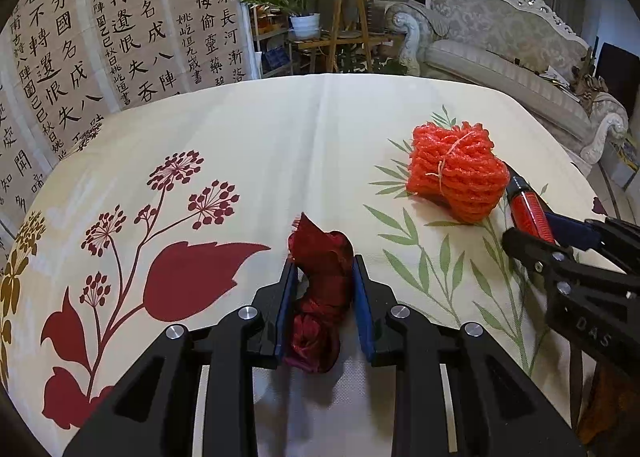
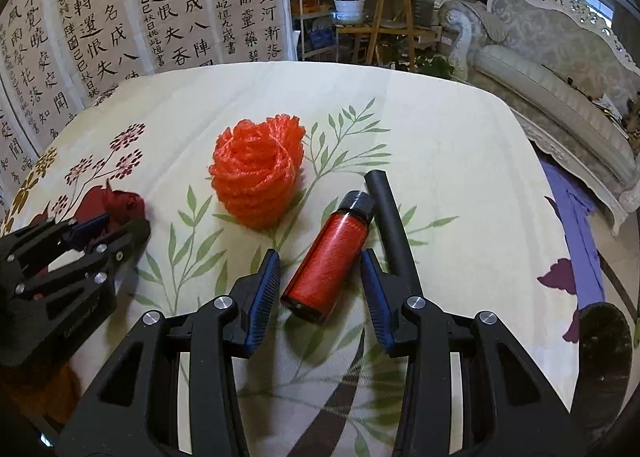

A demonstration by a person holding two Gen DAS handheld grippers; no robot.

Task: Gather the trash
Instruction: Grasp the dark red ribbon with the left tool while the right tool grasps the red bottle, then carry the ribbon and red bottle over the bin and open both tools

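Note:
A crumpled dark red wrapper [image 1: 320, 277] sits between the blue pads of my left gripper [image 1: 325, 263], which is shut on it just above the floral tablecloth [image 1: 280, 137]. In the right wrist view a small red bottle [image 2: 328, 265] with a black cap lies slantwise between the jaws of my right gripper [image 2: 320, 257]. The right pad is at the bottle's side and a gap shows at the left pad. An orange foam net bundle [image 2: 256, 177] tied with string rests just beyond it. The left gripper [image 2: 116, 223] shows at the left of that view.
A black tube [image 2: 390, 217] lies beside the bottle on its right. A calligraphy screen [image 1: 120, 17] stands behind the table, with a plant stand [image 1: 344, 25] and an ornate sofa [image 1: 500, 57] further back. Purple cloth [image 2: 576, 217] hangs past the table's right edge.

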